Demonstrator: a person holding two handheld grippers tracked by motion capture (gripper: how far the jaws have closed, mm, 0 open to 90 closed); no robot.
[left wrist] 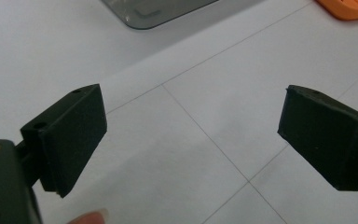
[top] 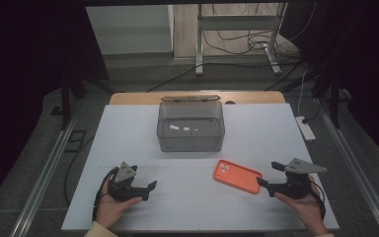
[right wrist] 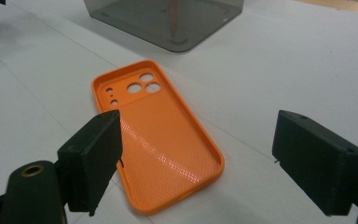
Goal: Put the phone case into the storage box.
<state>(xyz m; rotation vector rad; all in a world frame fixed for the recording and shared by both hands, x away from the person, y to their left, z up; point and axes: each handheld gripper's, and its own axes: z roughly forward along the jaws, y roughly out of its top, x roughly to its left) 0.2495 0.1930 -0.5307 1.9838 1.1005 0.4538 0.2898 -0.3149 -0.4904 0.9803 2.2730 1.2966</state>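
Note:
An orange phone case (top: 237,176) lies inside-up on the white table, camera holes toward the far left (right wrist: 158,140). Behind it stands a clear grey plastic box (top: 191,126) with its lid open at the back. My right gripper (top: 271,174) hovers just right of the case, open, with one jaw over the case's near edge and nothing held (right wrist: 196,158). At the table's front left my left gripper (top: 145,190) is open over bare table (left wrist: 191,140). A corner of the case (left wrist: 349,8) and a corner of the box (left wrist: 158,11) sit at the top of the left gripper view.
The white mat (top: 128,143) covers a wooden table. A white power strip (top: 306,128) lies off the right edge. A metal stand (top: 237,29) and cables are on the floor behind. Rails run along both sides.

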